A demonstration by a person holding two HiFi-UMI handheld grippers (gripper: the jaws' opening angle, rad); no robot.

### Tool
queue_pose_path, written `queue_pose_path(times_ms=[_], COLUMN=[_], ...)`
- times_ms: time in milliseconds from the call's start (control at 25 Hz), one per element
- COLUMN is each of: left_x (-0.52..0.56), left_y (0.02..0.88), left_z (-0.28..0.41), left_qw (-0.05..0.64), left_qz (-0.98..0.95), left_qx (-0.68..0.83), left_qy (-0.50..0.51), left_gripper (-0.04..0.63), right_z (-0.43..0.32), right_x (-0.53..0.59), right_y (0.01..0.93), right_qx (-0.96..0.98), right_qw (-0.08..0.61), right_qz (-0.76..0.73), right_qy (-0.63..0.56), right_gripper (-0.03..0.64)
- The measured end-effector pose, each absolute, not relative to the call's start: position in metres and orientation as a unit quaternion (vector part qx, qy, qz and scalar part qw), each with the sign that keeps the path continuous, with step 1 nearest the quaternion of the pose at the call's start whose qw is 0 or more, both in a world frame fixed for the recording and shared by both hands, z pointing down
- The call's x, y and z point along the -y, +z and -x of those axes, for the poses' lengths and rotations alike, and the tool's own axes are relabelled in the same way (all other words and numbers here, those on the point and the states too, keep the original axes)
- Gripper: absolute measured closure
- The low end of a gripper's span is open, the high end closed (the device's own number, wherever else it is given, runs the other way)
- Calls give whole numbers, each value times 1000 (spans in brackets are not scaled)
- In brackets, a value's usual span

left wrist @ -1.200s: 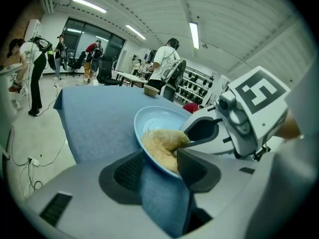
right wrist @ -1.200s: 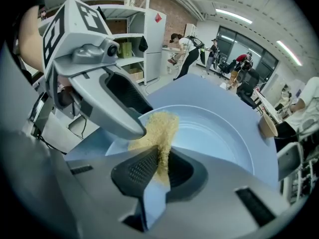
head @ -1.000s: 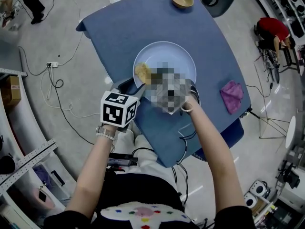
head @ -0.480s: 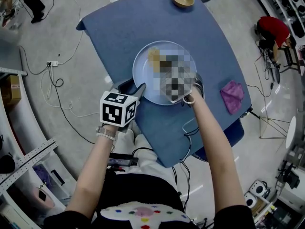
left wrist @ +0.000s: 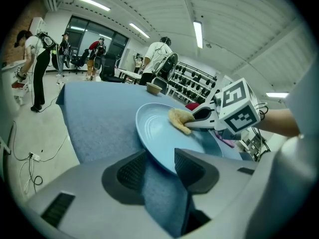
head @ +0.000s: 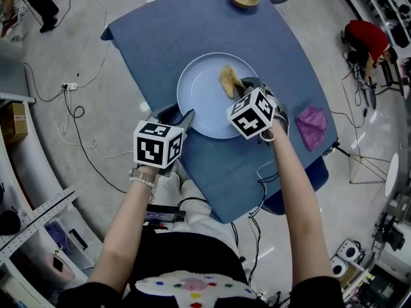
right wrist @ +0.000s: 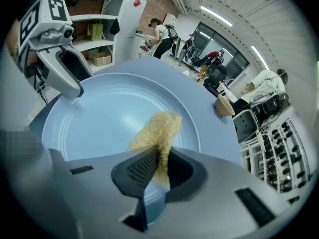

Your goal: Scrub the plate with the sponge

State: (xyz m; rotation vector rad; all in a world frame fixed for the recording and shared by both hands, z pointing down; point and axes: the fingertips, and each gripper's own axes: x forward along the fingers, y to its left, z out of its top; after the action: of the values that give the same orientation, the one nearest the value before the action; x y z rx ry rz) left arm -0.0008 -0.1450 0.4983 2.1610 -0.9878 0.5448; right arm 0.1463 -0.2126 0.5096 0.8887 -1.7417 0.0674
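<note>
**Sponge**: tan, coarse-fibred, crumpled. Judged light and soft, squashing readily, and best taken by one edge so the free end is doing the wiping. It is resting on the plate's far right part, and the right gripper is clenching its near edge.

**Plate**: pale blue, round, faintly ringed, glossy. Judged stiff, slick and breakable. It is sitting on the blue worktop.

**Left gripper**: jaws are standing apart, having just been closing slightly. The plate's near rim is lying between them, apparently unclamped.
</note>
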Motion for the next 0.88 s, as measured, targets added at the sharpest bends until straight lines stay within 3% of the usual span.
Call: queue_pose_path(times_ms=[440, 880], left_x=[146, 144], left_y=[498, 497], left_z=[0, -2], left_qw=[346, 346], left_qz=[-833, -833], left_qx=[379, 379], left_qy=[208, 209], left_gripper=[416, 416], right_z=[-163, -111], right_x=[169, 132], right_y=[511, 510], right_qx=[727, 761], right_qw=[587, 571], right_qz=[-353, -308], right_qy=[35, 24], right_gripper=[574, 574])
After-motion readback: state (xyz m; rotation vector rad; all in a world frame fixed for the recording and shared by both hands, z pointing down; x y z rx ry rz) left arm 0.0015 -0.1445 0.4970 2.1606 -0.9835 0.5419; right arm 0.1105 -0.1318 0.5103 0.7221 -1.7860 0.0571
